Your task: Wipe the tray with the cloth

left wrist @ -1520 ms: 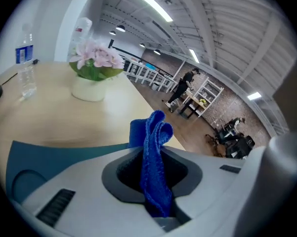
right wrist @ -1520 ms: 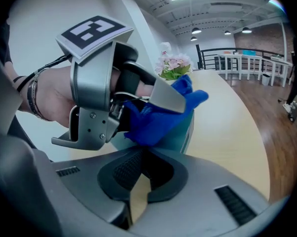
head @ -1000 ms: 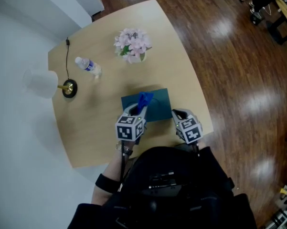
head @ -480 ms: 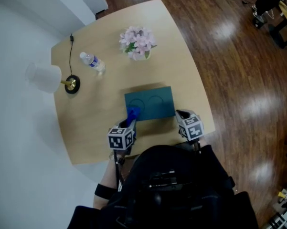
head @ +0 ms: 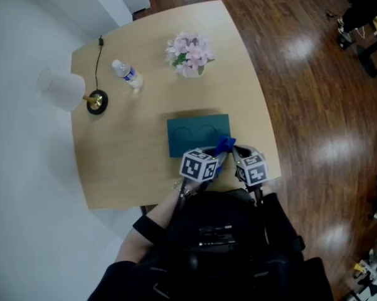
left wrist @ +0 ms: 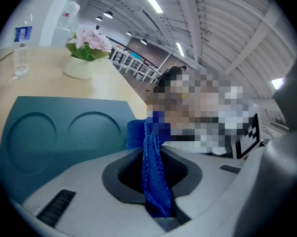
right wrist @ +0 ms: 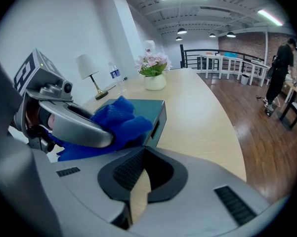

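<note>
The teal tray (head: 194, 132) with two round hollows lies on the wooden table (head: 125, 155). My left gripper (head: 218, 156) is shut on the blue cloth (head: 224, 144), which bunches at the tray's near right corner. In the left gripper view the cloth (left wrist: 153, 172) hangs pinched between the jaws, with the tray (left wrist: 59, 132) ahead on the left. My right gripper (head: 234, 150) rests just right of that corner, shut, with nothing in it. The right gripper view shows the left gripper's fingers (right wrist: 74, 125) pressing the cloth (right wrist: 116, 120) against the tray's edge (right wrist: 155, 115).
A pot of pink flowers (head: 190, 55), a water bottle (head: 127, 75) and a white lamp (head: 61, 90) with its cord stand on the far half of the table. The table's near edge is close under both grippers. Wooden floor (head: 320, 105) lies to the right.
My left gripper carried the cloth from the tray's near left part, off past its near left corner, then right to the near right corner. The right gripper kept still.
</note>
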`<move>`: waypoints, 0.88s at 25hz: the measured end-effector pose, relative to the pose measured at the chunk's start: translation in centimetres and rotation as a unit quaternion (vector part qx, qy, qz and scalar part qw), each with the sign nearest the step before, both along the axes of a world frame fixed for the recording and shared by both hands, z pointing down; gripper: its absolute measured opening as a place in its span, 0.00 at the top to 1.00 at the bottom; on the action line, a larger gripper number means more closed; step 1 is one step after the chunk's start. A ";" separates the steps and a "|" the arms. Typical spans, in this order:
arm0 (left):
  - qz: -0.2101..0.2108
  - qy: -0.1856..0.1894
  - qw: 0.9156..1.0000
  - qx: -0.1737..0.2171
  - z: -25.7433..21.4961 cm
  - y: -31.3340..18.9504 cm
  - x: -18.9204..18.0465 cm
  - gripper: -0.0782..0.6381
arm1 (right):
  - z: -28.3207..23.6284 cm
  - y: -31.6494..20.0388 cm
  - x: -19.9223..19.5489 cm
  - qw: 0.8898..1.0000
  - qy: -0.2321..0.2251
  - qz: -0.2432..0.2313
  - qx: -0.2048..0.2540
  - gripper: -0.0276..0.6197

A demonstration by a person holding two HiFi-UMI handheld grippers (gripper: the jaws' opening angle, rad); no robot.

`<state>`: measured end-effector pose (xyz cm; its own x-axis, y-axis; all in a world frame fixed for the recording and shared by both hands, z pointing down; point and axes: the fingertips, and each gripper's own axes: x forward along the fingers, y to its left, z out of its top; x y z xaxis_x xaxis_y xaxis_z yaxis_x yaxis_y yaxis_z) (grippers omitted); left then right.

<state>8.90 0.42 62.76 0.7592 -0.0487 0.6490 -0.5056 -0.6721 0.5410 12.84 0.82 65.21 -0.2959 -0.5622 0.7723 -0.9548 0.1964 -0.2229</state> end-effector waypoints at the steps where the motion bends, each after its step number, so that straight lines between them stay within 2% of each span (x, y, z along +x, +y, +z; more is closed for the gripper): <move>1: 0.005 0.004 1.000 -0.004 -0.1 0.0 0.8 0.78 | 0.0 0.0 0.0 1.000 -0.001 0.002 -0.001 0.94; 6: 0.020 0.010 1.000 -0.002 -0.2 0.2 2.5 0.78 | 0.4 0.5 0.2 1.000 0.002 0.007 -0.015 0.94; 11: -0.014 0.040 0.999 0.013 -2.6 -1.2 0.2 0.78 | -0.1 0.0 0.3 1.000 0.007 -0.002 -0.003 0.94; 14: -0.067 0.046 0.995 0.050 -5.2 -3.2 -4.5 0.78 | -1.6 -0.8 0.6 0.999 0.027 -0.004 0.017 0.94; 16: -0.121 0.027 0.989 0.076 -5.9 -5.4 -9.4 0.78 | -2.8 -1.7 -0.1 0.998 0.043 -0.025 0.030 0.94; 18: -0.179 -0.003 0.979 0.093 -5.1 -7.8 -14.6 0.78 | -3.6 -3.0 -1.5 0.997 0.046 -0.054 0.038 0.94; 20: -0.227 -0.031 0.969 0.093 -3.2 -10.3 -19.1 0.78 | -3.5 -4.1 -3.0 0.997 0.027 -0.070 0.036 0.94; 22: -0.252 -0.050 0.963 0.079 -0.7 -12.8 -21.9 0.78 | -2.7 -4.7 -3.8 0.997 0.018 -0.075 0.022 0.94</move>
<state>-12.96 -12.34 62.08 0.5468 -0.4993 0.6721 -0.8339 -0.3967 0.3837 9.00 -3.89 62.55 -0.3525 -0.5473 0.7591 -0.9209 0.3468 -0.1777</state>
